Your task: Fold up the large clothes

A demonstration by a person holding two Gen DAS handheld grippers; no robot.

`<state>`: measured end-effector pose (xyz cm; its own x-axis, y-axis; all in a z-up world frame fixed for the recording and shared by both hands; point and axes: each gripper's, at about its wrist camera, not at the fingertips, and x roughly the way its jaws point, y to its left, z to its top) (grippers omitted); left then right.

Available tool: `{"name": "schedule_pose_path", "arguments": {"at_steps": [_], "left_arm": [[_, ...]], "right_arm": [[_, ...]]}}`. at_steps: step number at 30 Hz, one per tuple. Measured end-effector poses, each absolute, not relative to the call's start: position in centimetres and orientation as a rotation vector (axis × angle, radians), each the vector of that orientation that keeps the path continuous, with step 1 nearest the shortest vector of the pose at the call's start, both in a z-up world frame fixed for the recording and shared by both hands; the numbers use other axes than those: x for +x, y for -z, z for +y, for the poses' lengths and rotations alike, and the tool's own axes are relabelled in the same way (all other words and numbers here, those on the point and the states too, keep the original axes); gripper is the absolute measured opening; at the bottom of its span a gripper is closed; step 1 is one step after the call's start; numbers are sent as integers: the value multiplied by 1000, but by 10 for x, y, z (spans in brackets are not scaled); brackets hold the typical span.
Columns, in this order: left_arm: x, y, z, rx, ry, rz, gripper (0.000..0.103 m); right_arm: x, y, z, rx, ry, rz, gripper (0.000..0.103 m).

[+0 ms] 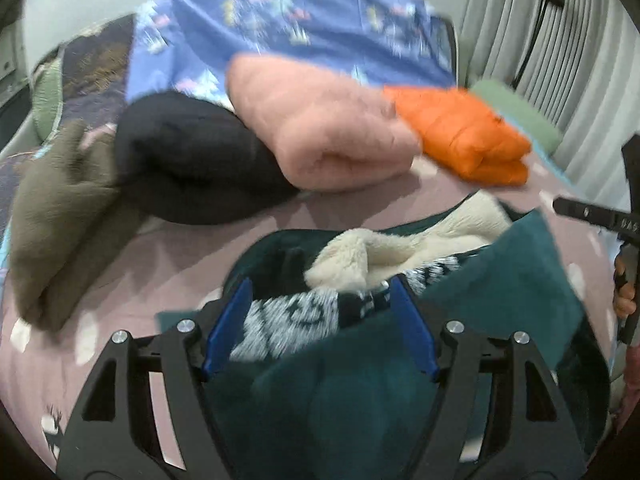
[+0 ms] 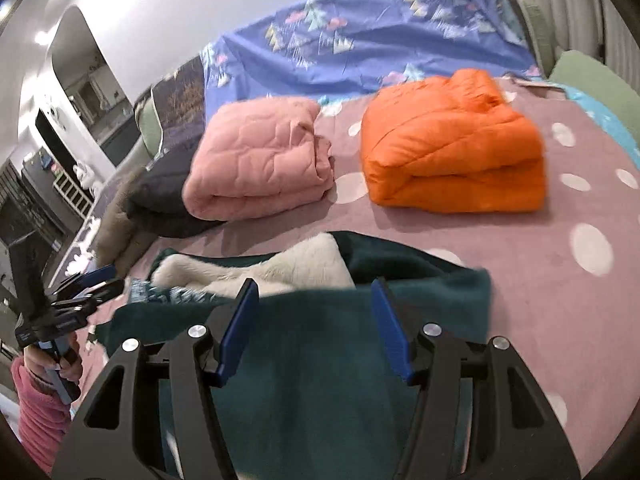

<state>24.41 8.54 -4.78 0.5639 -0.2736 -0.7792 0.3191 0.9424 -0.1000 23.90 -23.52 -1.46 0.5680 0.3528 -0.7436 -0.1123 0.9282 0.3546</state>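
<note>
Left gripper (image 1: 320, 322) at 6 o'clock in its own view, jaws standing wide, nothing pinched — the dark green garment (image 1: 360, 400) lies under and between the blue pads (image 1: 230, 328), which press on nothing. A grey-white patterned panel (image 1: 280, 320) shows between the fingers. Cream fleece lining (image 1: 400, 248) sits just beyond at 12 o'clock of the gripper.

Right gripper (image 2: 316, 326) likewise at 6 o'clock in its view, jaws wide apart, gripping nothing; green fabric spreads flat beneath it. A person's hand (image 2: 60, 364) with a pink sleeve (image 2: 40, 408) holds the left gripper at 8 o'clock in the right view.

The garment lies on the near edge of the mauve dotted bedspread (image 2: 560, 220).

Farther out, folded items sit in a row on the bed:
- olive garment (image 1: 60, 220) at 9 o'clock in the left view
- black garment (image 1: 192, 160) beside it, touching
- pink quilted jacket (image 2: 260, 160) at 11 o'clock in the right view, resting against the black one
- orange puffer jacket (image 2: 456, 148) at 1 o'clock, apart from the pink one

Back at 12 o'clock — blue printed sheet (image 2: 360, 40), then the white wall. Curtain (image 1: 540, 20) at 1 o'clock in the left view.
</note>
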Motion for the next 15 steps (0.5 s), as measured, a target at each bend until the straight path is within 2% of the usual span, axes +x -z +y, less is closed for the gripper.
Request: {"name": "schedule_pose_path", "arguments": {"at_steps": [3, 6, 7, 8, 9, 10, 13, 15], "left_arm": [[268, 71, 72, 92, 371, 976, 56], [281, 84, 65, 108, 389, 1009, 51], [286, 89, 63, 118, 393, 1026, 44], [289, 91, 63, 132, 383, 1034, 40], [294, 93, 61, 151, 369, 1039, 28], [298, 92, 61, 152, 364, 1039, 22], [303, 85, 62, 157, 351, 996, 18], [312, 93, 60, 175, 324, 996, 17]], "right_arm": [[270, 44, -229, 301, -324, 1034, 60], [289, 62, -221, 288, -347, 1088, 63], [297, 69, -216, 268, -351, 1111, 63], [298, 73, -214, 257, -355, 1121, 52], [302, 77, -209, 244, -361, 1128, 24], [303, 76, -207, 253, -347, 1123, 9], [296, 55, -207, 242, -338, 999, 8], [306, 64, -211, 288, -335, 1028, 8]]}}
